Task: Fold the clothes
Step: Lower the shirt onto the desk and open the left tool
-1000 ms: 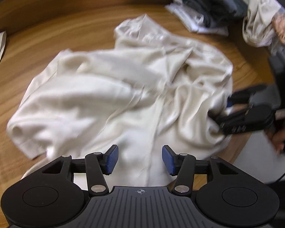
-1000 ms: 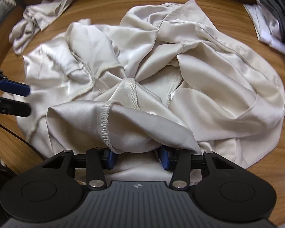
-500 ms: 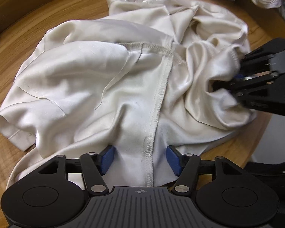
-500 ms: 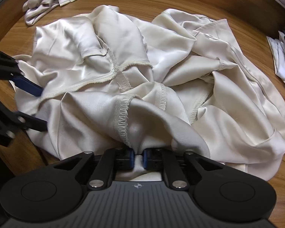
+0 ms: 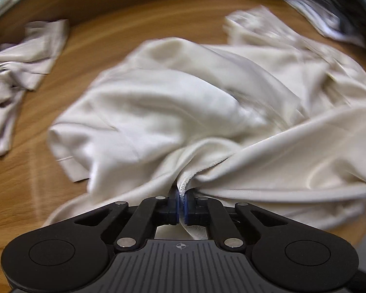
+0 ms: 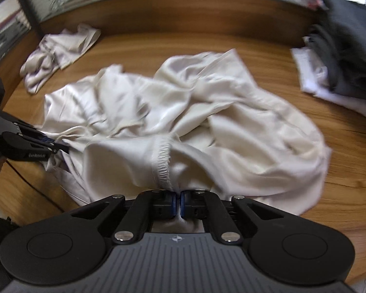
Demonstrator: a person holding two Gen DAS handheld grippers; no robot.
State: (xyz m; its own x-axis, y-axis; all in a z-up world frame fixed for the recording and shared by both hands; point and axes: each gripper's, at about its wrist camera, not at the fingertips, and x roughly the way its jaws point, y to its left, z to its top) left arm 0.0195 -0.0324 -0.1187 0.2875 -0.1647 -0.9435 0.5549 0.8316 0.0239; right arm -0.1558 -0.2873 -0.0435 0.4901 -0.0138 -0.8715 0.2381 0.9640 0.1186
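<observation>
A crumpled cream satin garment point(image 5: 173, 112) point(image 6: 188, 127) lies in a heap on the round wooden table point(image 5: 139, 24) point(image 6: 349, 151). My left gripper point(image 5: 181, 204) is shut on a bunched hem of the garment near the table's front edge. Its black body also shows at the left edge of the right wrist view, the left gripper point(image 6: 58, 145) pinching the cloth there. My right gripper point(image 6: 178, 205) is shut on a stitched seam of the same garment, and the cloth rises in a taut fold from its pads. Both views are motion-blurred.
A second pale crumpled garment point(image 5: 19, 70) point(image 6: 58, 53) lies at the table's far left. A stack of dark and white folded clothes point(image 6: 341, 68) point(image 5: 329, 17) sits at the far right. A black cable point(image 6: 36, 190) runs along the table's left front edge.
Both grippers have shut on the cream garment, the right one first and then the left. The right gripper has lifted its seam upward; the left has sunk onto the hem.
</observation>
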